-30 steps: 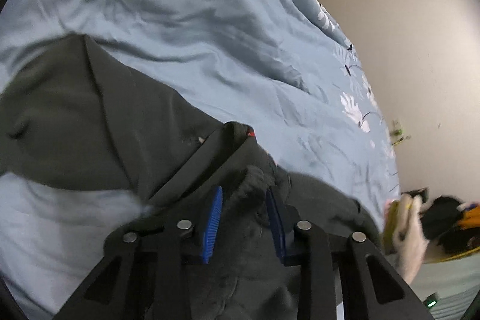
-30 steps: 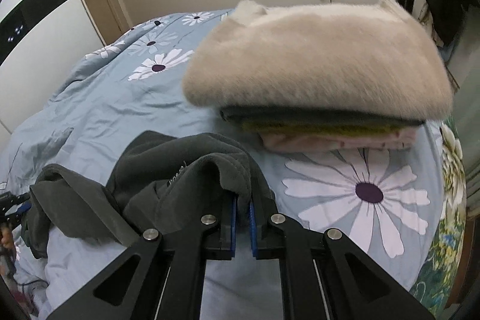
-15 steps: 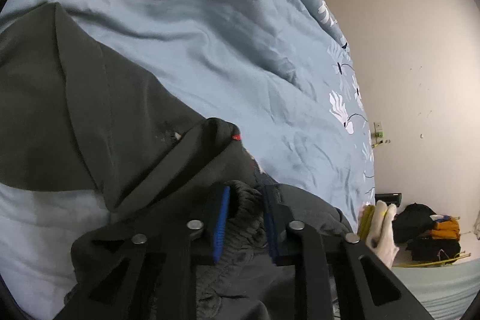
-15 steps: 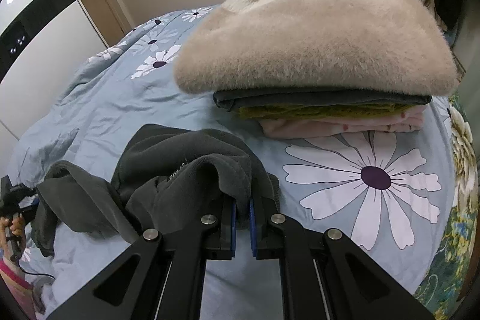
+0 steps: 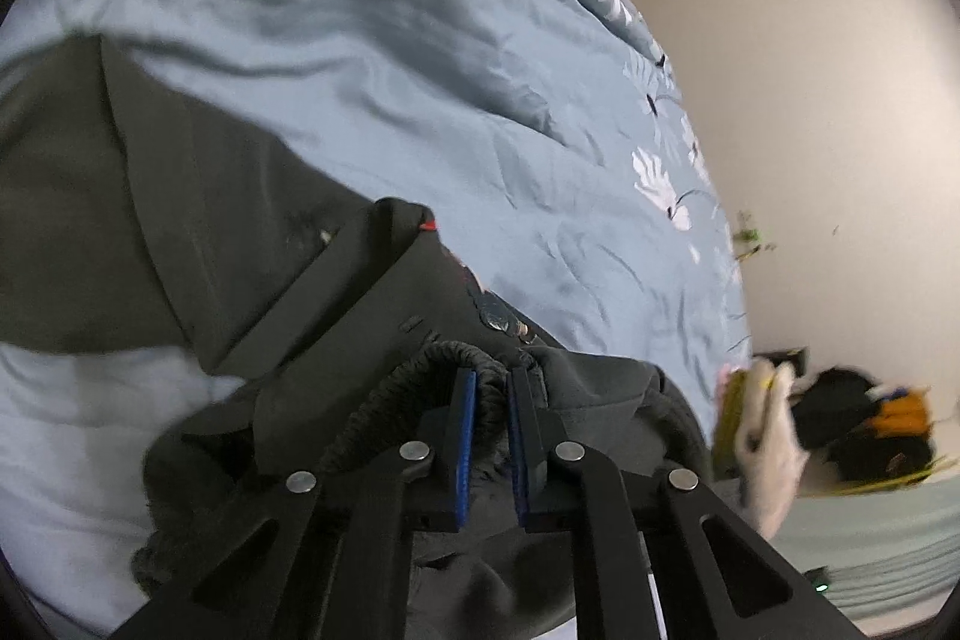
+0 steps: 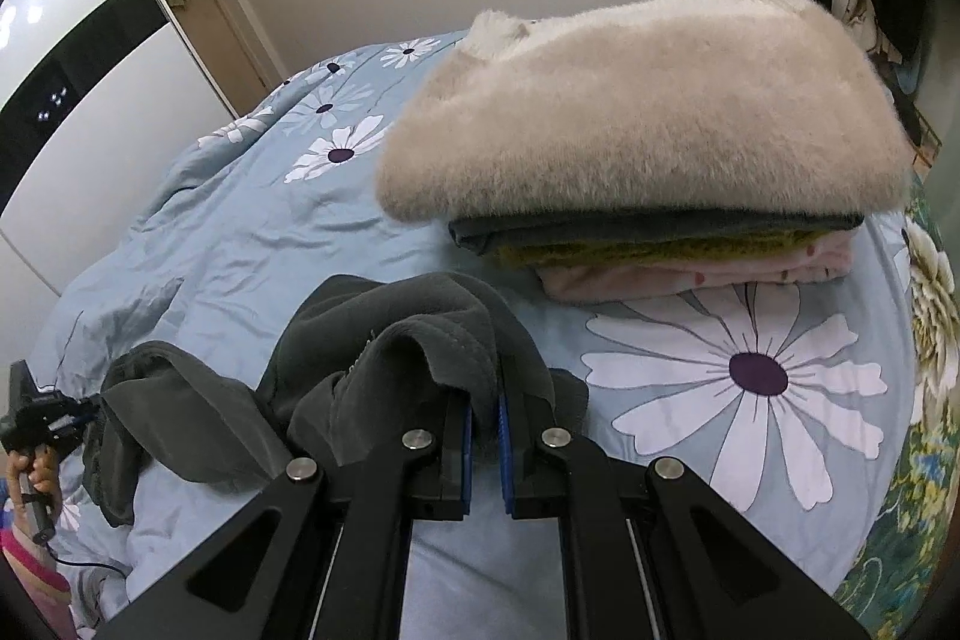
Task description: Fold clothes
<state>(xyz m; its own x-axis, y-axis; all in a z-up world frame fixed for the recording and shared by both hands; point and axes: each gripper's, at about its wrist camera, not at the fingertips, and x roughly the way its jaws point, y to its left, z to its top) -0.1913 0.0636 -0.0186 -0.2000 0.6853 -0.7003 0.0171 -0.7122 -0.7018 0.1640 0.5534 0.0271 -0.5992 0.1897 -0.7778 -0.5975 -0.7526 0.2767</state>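
1. Garment: dark grey trousers (image 5: 198, 232) are lying crumpled on a light blue daisy-print duvet (image 5: 360, 40), both ends being lifted by grippers.
2. L gripper (image 5: 492, 388) is pinching the elastic ribbed waistband (image 5: 420, 370) between its blue pads (image 5: 465, 436); jaws have just been closing and are now narrow, w/ fabric bunched between them.
3. R gripper (image 6: 483, 418) is clamping a fold of the same trousers (image 6: 420, 334); jaws are nearly together, cloth is draping over the tips.
4. Metal snap button (image 5: 497, 319) is showing just beyond the waistband; small red tab (image 5: 428, 225) is sitting at a seam edge. Any lettering on button/tab is too small and blurred to read.
5. Folded stack (image 6: 648, 244) is sitting on the duvet just beyond the R gripper: fluffy cream sweater (image 6: 648, 118) on top, then dark grey, olive, pink layers.
6. Person's hand (image 6: 33, 466) is gripping the other tool's handle at far left in R view.
7. No readable brands or labels anywhere.
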